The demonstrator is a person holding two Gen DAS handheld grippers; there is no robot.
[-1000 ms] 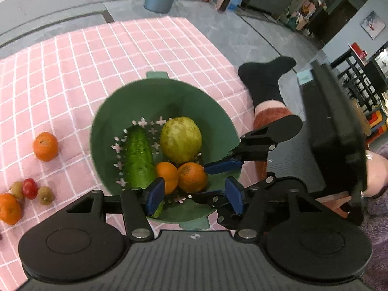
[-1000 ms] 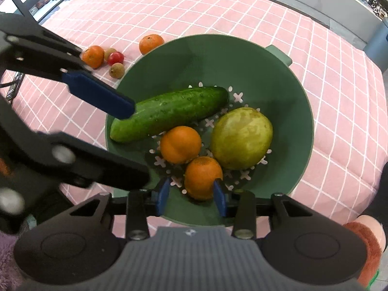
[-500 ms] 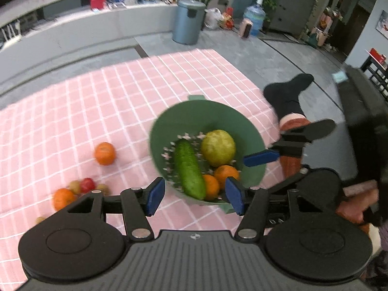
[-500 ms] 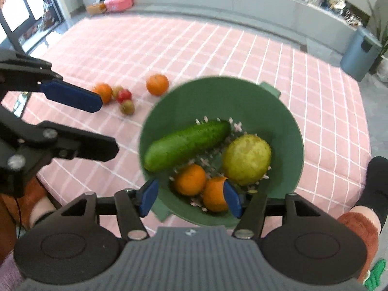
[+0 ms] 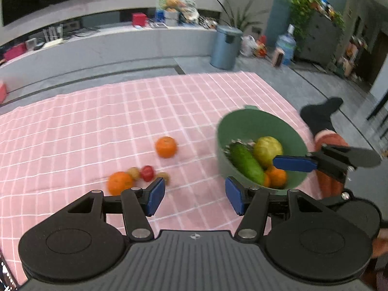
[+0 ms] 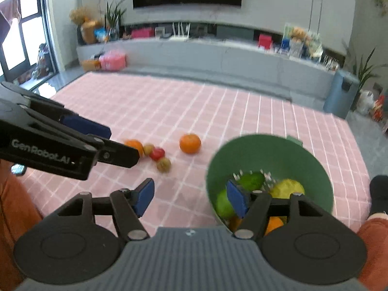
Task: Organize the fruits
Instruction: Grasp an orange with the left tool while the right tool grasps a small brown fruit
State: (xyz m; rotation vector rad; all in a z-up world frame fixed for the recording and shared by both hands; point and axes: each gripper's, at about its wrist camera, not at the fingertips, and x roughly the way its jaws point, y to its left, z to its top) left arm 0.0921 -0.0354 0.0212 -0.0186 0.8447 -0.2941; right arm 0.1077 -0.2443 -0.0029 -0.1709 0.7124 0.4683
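Note:
A green colander bowl [image 5: 245, 126] [image 6: 266, 155] stands on the pink checked cloth and holds a cucumber [image 5: 246, 162], a yellow-green fruit [image 5: 268, 148] and oranges [image 5: 277, 177]. On the cloth lie a loose orange [image 5: 166, 146] [image 6: 190, 143], another orange [image 5: 120, 183] and several small red and brown fruits [image 5: 148, 172] [image 6: 157, 154]. My left gripper [image 5: 195, 198] is open and empty, near the table's front, between the loose fruits and the bowl. My right gripper [image 6: 191, 197] is open and empty by the bowl's near left rim.
The pink cloth [image 5: 97, 126] covers the table; its far edge meets grey floor. A blue-grey bin [image 5: 225, 47] and a water jug [image 5: 286, 47] stand beyond. A person's leg in a black sock [image 5: 320, 118] is at the right of the bowl.
Both grippers have pulled back and tilted up from over the bowl; the bowl now lies to the right in both views. The right jaws have opened wider. The fruits have not moved.

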